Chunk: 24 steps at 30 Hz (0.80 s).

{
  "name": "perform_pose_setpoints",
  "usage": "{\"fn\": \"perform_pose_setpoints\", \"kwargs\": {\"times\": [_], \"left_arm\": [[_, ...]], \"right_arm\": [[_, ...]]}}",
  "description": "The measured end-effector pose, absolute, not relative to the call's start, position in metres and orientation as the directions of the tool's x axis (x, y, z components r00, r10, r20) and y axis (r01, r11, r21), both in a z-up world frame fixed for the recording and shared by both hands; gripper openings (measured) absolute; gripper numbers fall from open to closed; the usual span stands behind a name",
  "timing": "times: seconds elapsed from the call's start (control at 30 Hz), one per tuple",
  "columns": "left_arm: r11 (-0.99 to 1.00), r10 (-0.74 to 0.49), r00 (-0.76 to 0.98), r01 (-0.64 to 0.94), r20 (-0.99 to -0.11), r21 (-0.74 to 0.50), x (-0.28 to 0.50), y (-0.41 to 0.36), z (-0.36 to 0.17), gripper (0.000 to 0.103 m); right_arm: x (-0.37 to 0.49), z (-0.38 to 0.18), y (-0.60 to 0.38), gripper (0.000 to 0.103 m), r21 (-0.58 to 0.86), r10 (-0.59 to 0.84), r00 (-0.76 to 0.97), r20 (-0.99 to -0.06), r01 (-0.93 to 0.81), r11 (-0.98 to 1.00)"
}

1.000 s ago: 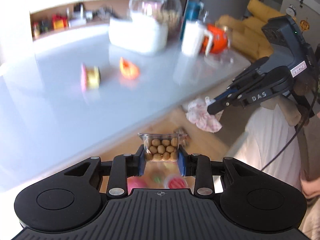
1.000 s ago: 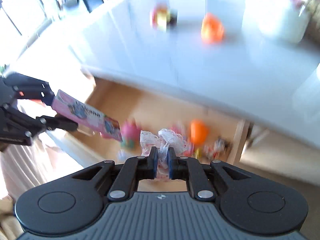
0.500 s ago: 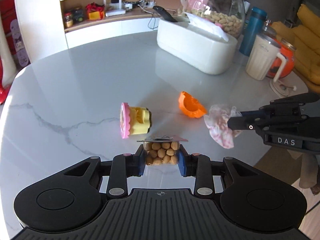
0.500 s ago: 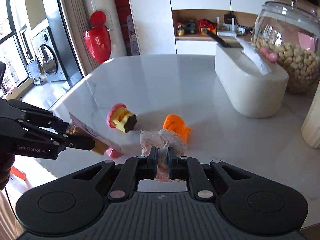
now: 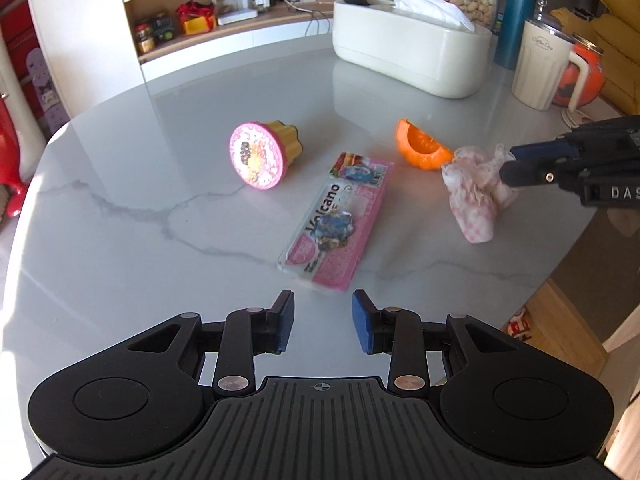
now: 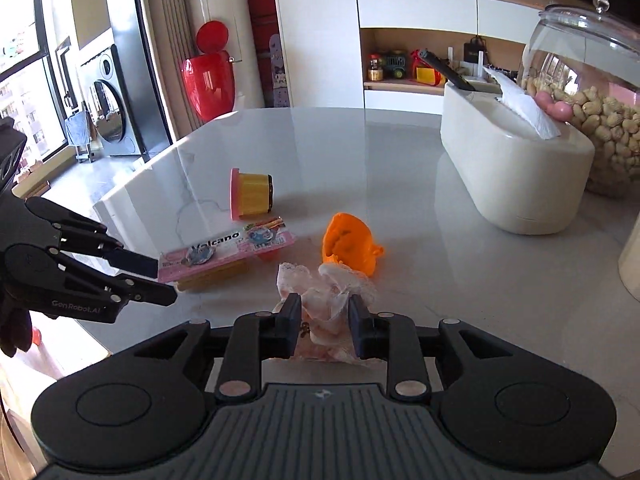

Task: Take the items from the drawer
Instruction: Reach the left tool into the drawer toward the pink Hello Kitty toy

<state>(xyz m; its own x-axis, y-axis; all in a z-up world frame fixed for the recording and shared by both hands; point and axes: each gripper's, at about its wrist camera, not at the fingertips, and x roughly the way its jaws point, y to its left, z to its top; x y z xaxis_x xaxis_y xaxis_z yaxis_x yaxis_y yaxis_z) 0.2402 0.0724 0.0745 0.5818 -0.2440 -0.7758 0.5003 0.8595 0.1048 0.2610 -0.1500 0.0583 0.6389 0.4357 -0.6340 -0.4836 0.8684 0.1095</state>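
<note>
A pink "Volcano" snack pack (image 5: 340,220) (image 6: 224,254) lies flat on the white marble table (image 5: 160,200). My left gripper (image 5: 322,322) (image 6: 162,284) stands open just short of its near end, with nothing between its fingers. A pink lace pouch (image 5: 476,192) (image 6: 328,296) rests on the table beside an orange toy wedge (image 5: 422,150) (image 6: 348,246). My right gripper (image 6: 324,322) (image 5: 509,162) has its fingers spread on either side of the pouch. A pink-lidded yellow cup (image 5: 260,156) (image 6: 250,194) lies on its side further back.
A white tissue box (image 5: 412,56) (image 6: 512,176), a glass peanut jar (image 6: 600,120), a blue bottle (image 5: 516,20), a cream jug (image 5: 540,68) and an orange kettle (image 5: 588,76) stand at the table's far side. The open wooden drawer (image 5: 560,320) shows below the table edge.
The left gripper let go of the snack pack, which now lies on the table, and drew back. The right gripper's fingers spread apart around the pouch, now down on the table.
</note>
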Motion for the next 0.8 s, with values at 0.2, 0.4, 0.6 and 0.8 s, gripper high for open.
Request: {"fn": "perform_pose_setpoints", "kwargs": {"times": [0.2,0.4,0.6,0.8], "left_arm": [[0.853,-0.295,0.62,0.513,-0.727,0.092,0.2,0.097,0.104,0.036],[0.688,-0.413,0.471,0.722,-0.78,0.072,0.15,0.065,0.09,0.036],[0.562,-0.359,0.314,0.825,-0.879,0.065,0.133,0.008,0.024,0.036],[0.41,-0.341,0.335,0.894,-0.878,0.181,0.132,-0.06,-0.015,0.036]], "right_arm": [[0.242,0.08,-0.174,0.029,0.127,0.459,0.664,-0.59,-0.486,0.865],[0.208,0.079,-0.205,0.039,0.145,0.462,0.623,-0.632,-0.49,0.86],[0.175,0.046,-0.227,0.043,0.15,0.423,0.561,-0.712,-0.467,0.872],[0.169,0.02,-0.255,0.047,0.243,0.387,0.582,-0.715,-0.313,0.918]]}}
